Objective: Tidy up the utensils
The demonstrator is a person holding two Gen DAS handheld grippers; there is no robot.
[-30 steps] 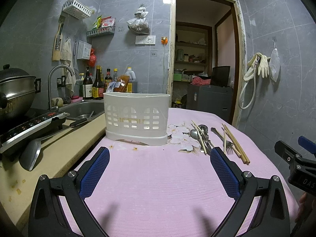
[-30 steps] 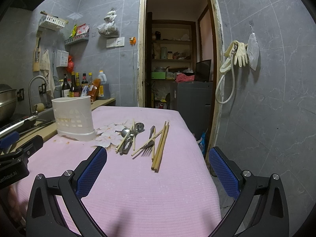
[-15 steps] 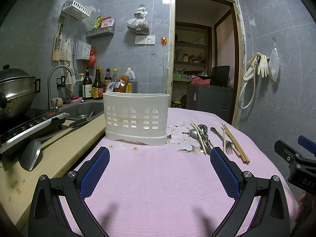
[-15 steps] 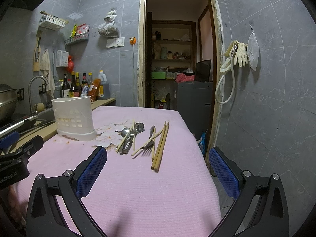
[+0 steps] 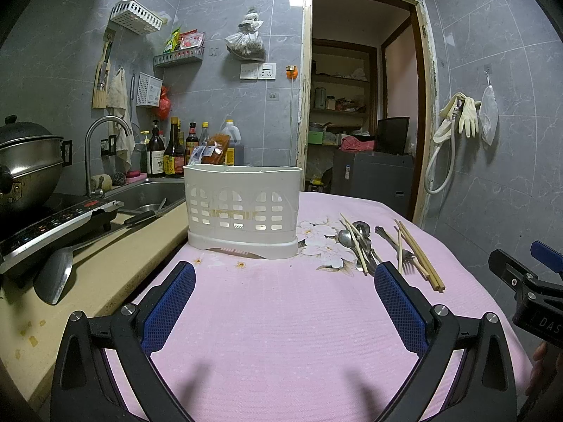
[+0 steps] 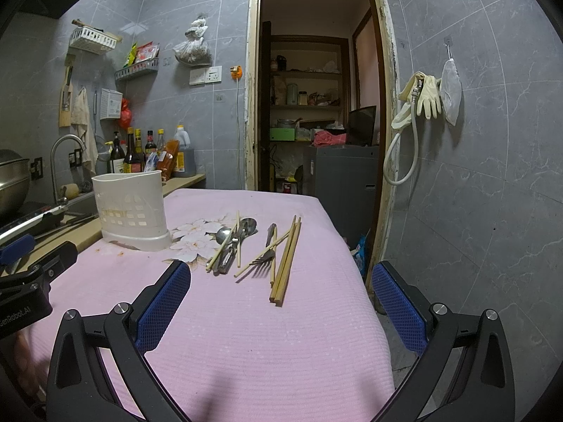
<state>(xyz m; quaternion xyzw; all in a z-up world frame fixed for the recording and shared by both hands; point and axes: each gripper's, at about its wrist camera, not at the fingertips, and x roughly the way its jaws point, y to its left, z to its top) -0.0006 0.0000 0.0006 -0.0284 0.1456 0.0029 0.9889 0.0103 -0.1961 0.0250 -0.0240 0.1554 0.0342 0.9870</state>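
Both my tongs, left gripper and right gripper, spread wide, empty. Chopsticks lie loose beside the caddy, within reach for sorting.

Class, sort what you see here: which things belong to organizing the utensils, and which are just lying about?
Belong to the job:
white utensil holder
chopsticks
spoons
fork
left gripper, open
right gripper, open

Just lying about:
sauce bottles
steel pot
spatula
rubber gloves
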